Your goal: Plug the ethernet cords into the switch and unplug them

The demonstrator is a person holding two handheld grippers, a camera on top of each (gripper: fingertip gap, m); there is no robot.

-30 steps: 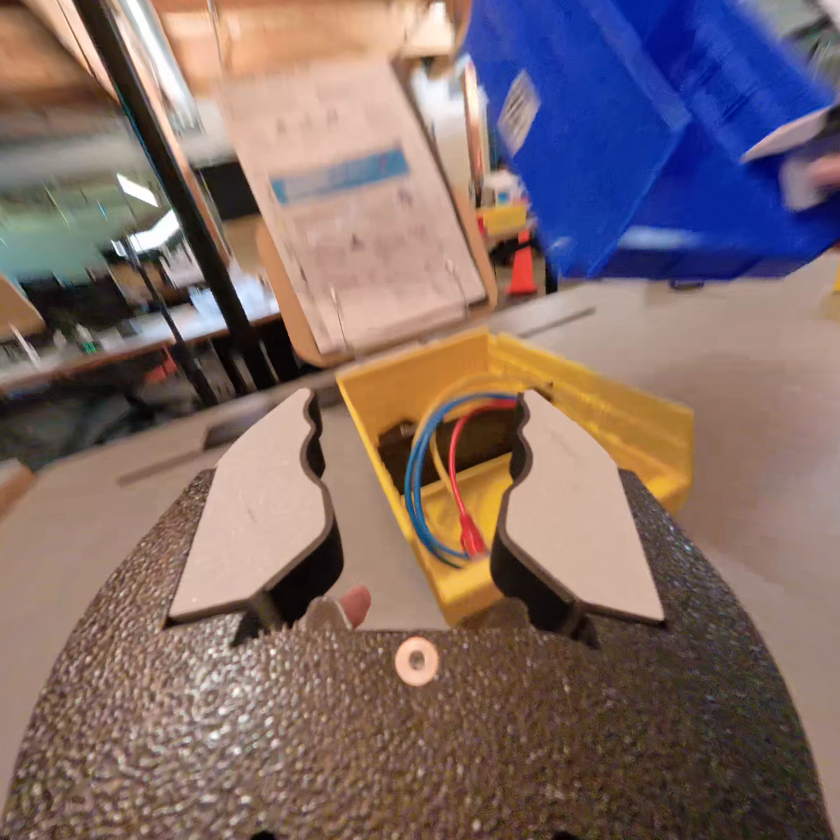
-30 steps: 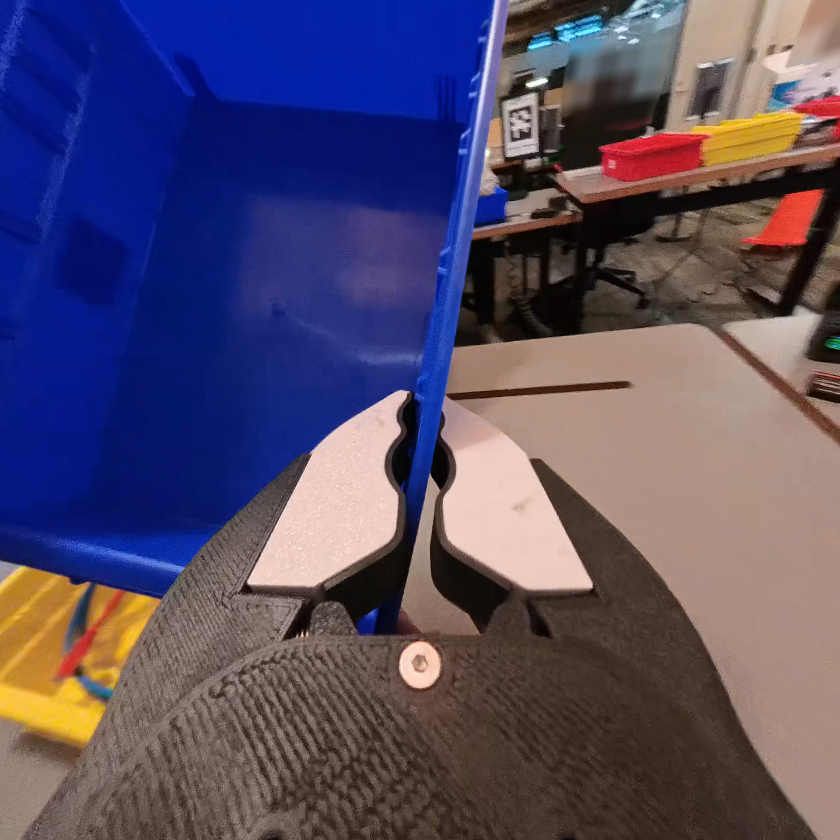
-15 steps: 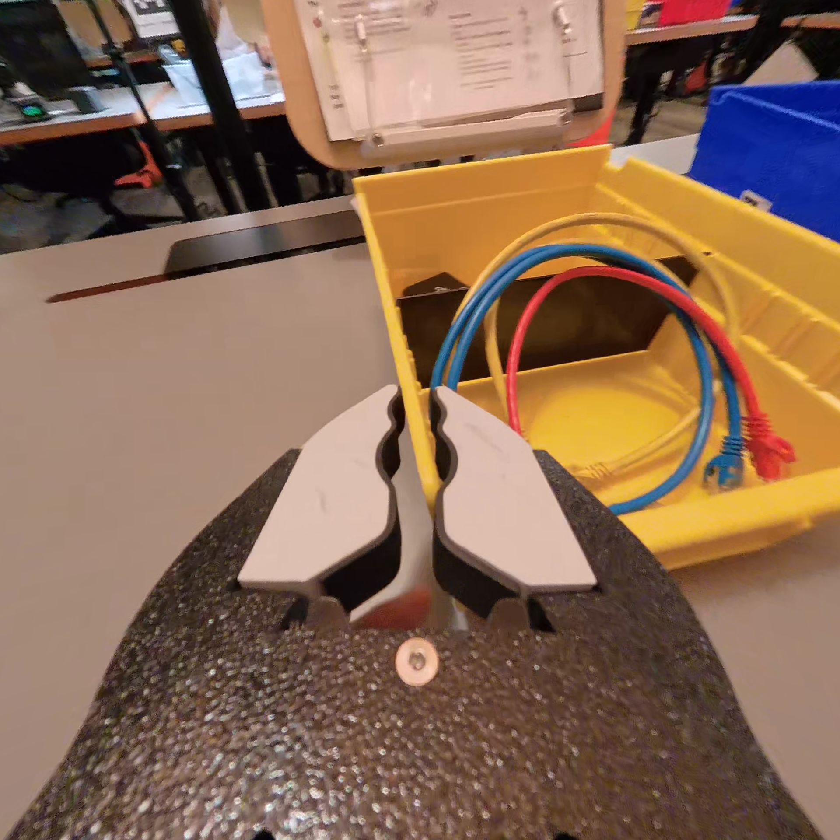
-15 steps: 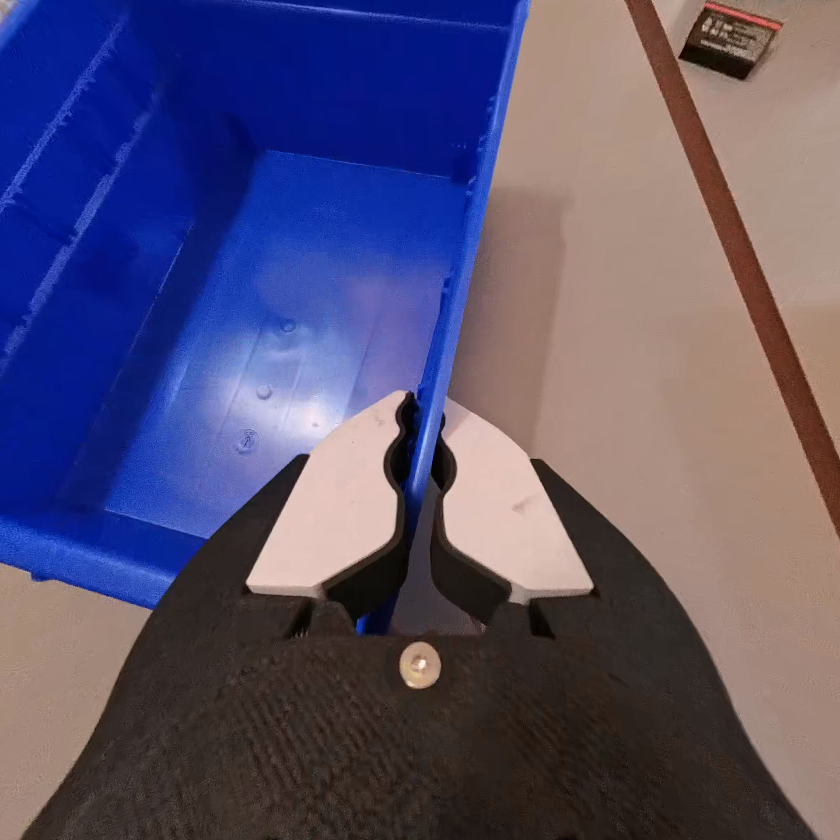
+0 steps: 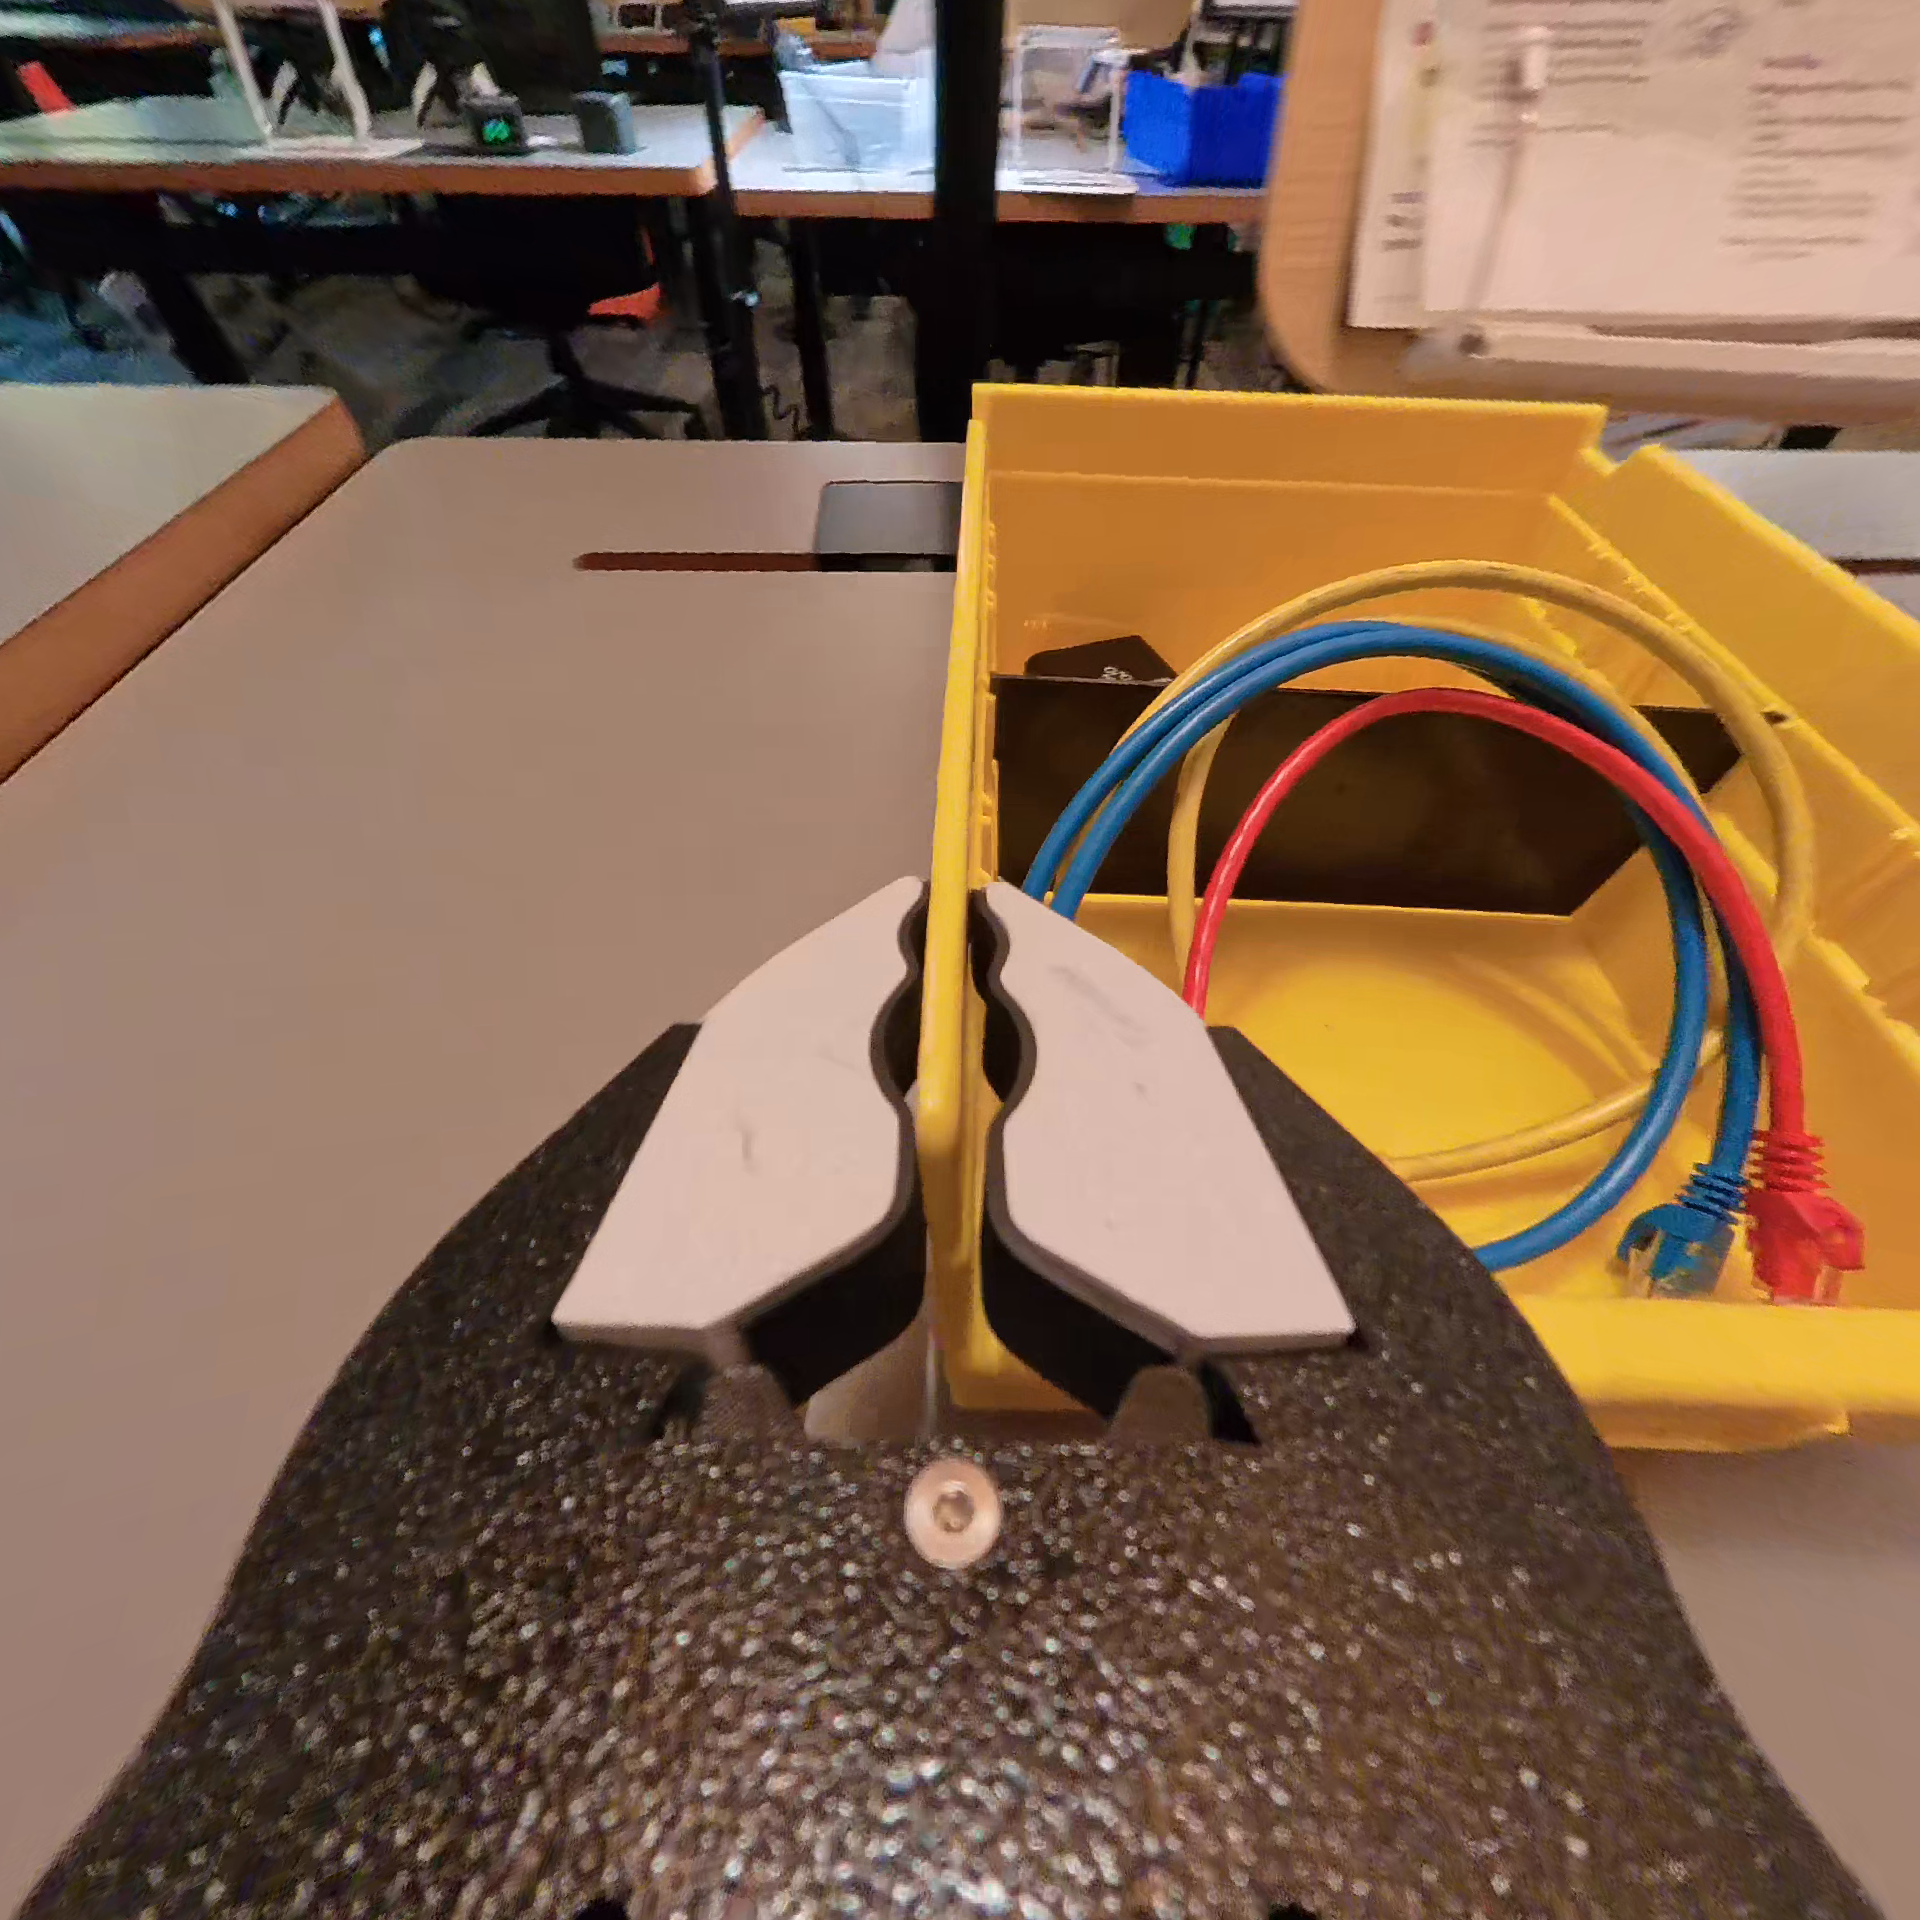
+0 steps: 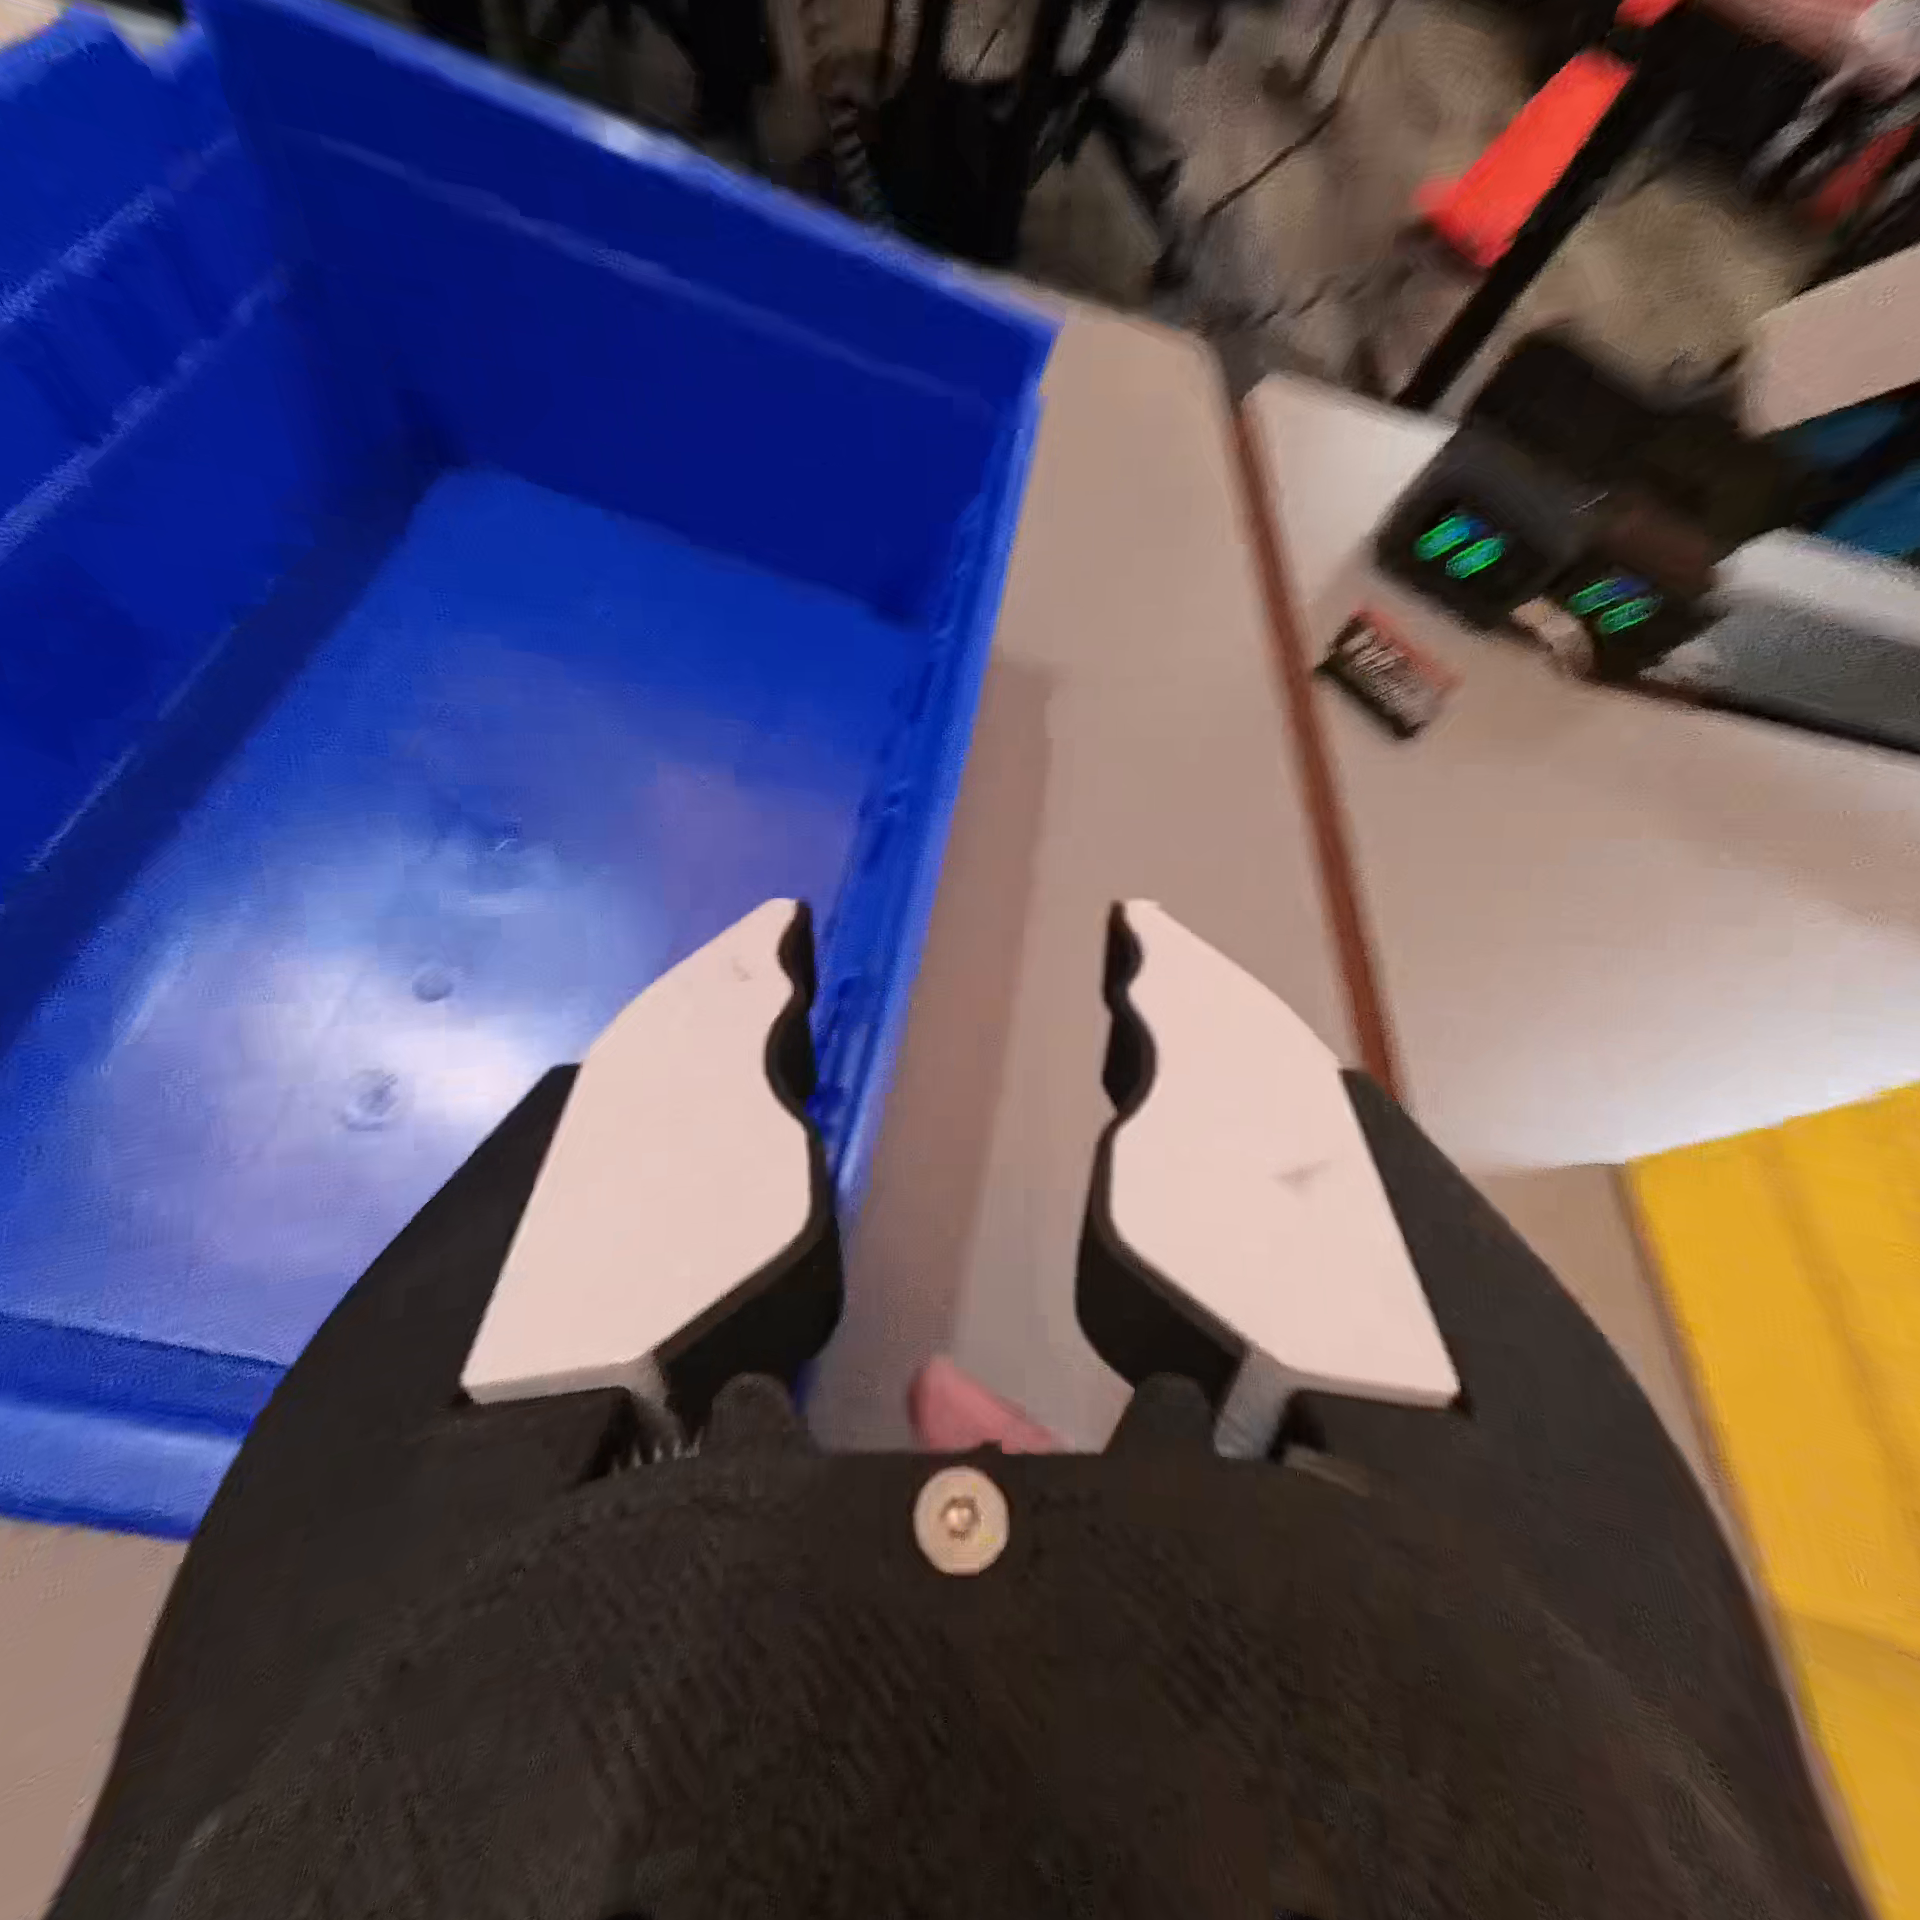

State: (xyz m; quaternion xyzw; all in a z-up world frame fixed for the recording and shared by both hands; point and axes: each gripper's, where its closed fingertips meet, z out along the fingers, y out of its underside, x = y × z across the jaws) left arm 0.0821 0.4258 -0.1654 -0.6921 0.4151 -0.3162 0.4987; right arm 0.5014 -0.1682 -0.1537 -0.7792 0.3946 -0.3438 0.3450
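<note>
The left gripper (image 5: 945,909) is clamped on the left wall of the yellow bin (image 5: 1278,442), which sits on the grey table (image 5: 468,779); at 2 o'clock from its tips, inside the bin, loop 2 blue ethernet cords (image 5: 1683,997), 1 red cord (image 5: 1756,956) and 1 yellow cord (image 5: 1787,821) in front of a black divider (image 5: 1403,800). Printed sheets on a clipboard (image 5: 1320,208) at 1 o'clock are too blurred to make out. The right gripper (image 6: 961,914) is spread wide and grips nothing, the right wall of the blue bin (image 6: 623,312) running between its fingers close by the left one.

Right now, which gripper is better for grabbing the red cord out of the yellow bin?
Probably the right gripper: it is open and holds nothing, beside the blue bin. The left gripper is shut on the yellow bin wall, so it isn't free for the red cord.
</note>
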